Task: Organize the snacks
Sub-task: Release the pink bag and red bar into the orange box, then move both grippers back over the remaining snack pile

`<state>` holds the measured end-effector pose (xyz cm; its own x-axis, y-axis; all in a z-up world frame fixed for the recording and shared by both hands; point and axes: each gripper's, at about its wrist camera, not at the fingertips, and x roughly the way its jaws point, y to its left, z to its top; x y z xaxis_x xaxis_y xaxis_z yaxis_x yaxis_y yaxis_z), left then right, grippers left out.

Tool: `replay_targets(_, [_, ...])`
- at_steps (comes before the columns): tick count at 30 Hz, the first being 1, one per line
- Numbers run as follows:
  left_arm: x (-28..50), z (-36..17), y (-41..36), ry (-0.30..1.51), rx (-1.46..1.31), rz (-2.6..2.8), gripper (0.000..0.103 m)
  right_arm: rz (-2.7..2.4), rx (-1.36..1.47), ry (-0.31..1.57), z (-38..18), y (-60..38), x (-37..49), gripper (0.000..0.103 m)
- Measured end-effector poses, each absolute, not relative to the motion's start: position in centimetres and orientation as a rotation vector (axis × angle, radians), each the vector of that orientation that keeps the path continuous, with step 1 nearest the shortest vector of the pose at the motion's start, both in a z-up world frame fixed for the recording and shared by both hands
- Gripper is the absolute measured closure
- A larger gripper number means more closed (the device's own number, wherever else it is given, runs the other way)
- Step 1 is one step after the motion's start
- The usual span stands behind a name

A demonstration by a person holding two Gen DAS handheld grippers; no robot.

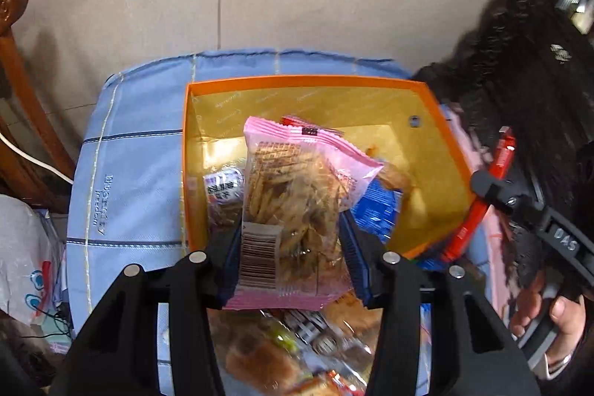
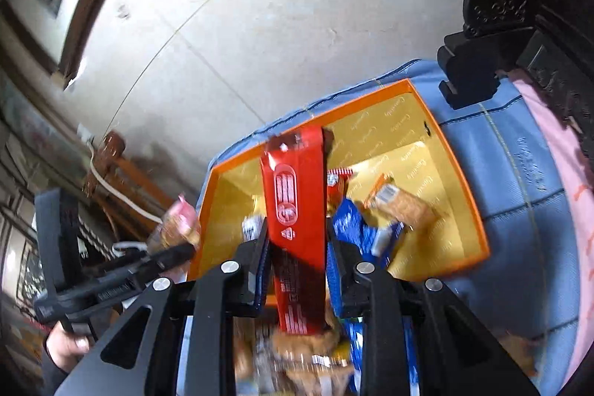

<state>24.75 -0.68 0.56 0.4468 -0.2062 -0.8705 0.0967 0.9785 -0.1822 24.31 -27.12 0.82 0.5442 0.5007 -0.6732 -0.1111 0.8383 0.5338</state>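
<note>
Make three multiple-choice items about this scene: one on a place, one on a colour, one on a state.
1. Where does the orange box stand?
A. on a blue cloth
B. on a wooden shelf
C. on bare floor

2. What colour is the packet in the left hand-held gripper?
A. green
B. pink
C. black

3. What is the state of the right hand-held gripper?
A. open and empty
B. lying in the box
C. shut on a red packet

Answers: 1 A, blue cloth surrounds the box; 2 B, the pink packet sits between its fingers; 3 C, the red packet is clamped there.
</note>
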Motion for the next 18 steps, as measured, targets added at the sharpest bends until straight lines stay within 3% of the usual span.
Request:
replay_targets(3, [26.0,-1.0,-1.0,1.116,-0.115,-0.177,0.049,0.351,0.479,0.947,-0.6,-26.3,25.8,0.075])
replay_targets(5, [26.0,-1.8,-0.9,1.131,-0.127,-0.168,0.025,0.340,0.457,0.996,-2.1,-25.1,26.4,0.051])
replay_targets(6, [25.9,-2.0,-0.9,1.132,-0.126,-0.159,0.020,0.330,0.452,1.011,-2.5,-25.0,26.4,0.028])
replay_targets(12, [24.2,-2.3,0.3,1.123,-0.105,-0.128,0.013,0.266,0.448,1.004,-3.0,-26.0,23.7,0.011])
replay_targets(18, [20.0,-2.4,1.6,1.134,-0.147,-0.104,0.011,0.235,0.403,0.962,-1.4,-28.5,18.5,0.005])
